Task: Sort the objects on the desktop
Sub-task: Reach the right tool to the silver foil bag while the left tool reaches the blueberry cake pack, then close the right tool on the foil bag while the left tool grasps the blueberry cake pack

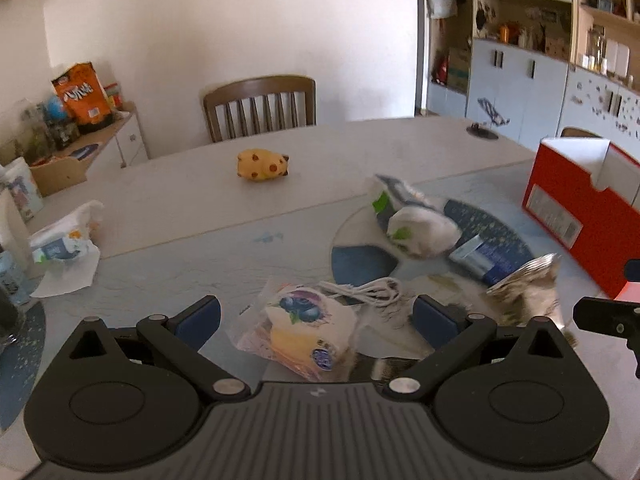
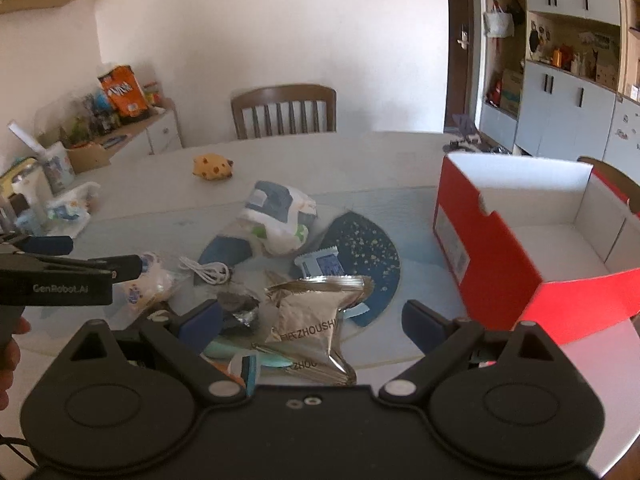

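Crinkled silver foil pouch (image 2: 316,320) lies between right fingers (image 2: 420,320) spread wide; left fingers (image 1: 200,316) wide over glossy blueberry packet (image 1: 304,328).

Wooden chair (image 1: 260,106) behind the table — orange snack bag (image 1: 83,94) on the sideboard.

Snack packets (image 2: 312,320), white cable (image 2: 208,271) scattered beside open red box (image 2: 500,248)
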Motion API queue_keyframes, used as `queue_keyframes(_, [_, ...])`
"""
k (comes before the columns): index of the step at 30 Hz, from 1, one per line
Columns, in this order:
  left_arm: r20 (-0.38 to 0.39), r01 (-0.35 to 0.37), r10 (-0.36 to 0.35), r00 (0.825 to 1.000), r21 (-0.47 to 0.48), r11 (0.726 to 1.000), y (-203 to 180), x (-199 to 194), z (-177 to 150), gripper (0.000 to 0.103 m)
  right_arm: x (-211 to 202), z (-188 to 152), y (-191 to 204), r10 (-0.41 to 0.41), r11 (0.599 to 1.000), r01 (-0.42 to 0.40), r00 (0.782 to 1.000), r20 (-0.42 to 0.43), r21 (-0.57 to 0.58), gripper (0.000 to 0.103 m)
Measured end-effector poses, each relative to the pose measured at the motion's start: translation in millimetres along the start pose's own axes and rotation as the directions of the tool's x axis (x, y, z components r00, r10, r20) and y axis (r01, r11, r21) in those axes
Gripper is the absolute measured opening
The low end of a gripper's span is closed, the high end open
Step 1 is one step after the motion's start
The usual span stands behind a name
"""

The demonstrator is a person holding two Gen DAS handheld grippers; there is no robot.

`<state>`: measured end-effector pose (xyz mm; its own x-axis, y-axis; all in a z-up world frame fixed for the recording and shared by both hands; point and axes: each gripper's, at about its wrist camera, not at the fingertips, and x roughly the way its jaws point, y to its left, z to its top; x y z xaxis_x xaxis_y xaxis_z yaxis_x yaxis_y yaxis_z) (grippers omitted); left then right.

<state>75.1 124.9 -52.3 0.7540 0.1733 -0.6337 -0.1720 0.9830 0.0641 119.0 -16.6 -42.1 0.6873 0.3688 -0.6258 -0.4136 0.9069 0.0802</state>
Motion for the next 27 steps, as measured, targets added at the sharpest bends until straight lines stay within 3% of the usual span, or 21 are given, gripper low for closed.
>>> queue_keyframes(9, [-0.059,0.054,-0.051,0.997,0.054,0.997,13.1,43.4,-5.5,0.103,47.0,-1.0,11.4,-0.063,0.998,0.066,0.992,-0.108,0.02,0.088])
queue_keyframes(21, [-0.089,0.116,-0.107,0.99,0.1,0.988,21.5,70.0,-8.1,0.103,71.0,-1.6,16.6,-0.111,0.993,0.118,0.976,-0.185,0.026,0.08])
queue_keyframes(27, [-0.094,0.148,-0.141,0.986,0.078,0.986,27.4,72.6,-6.3,0.103,78.3,-2.0,17.7,-0.107,0.992,0.117,0.973,-0.206,0.04,0.067])
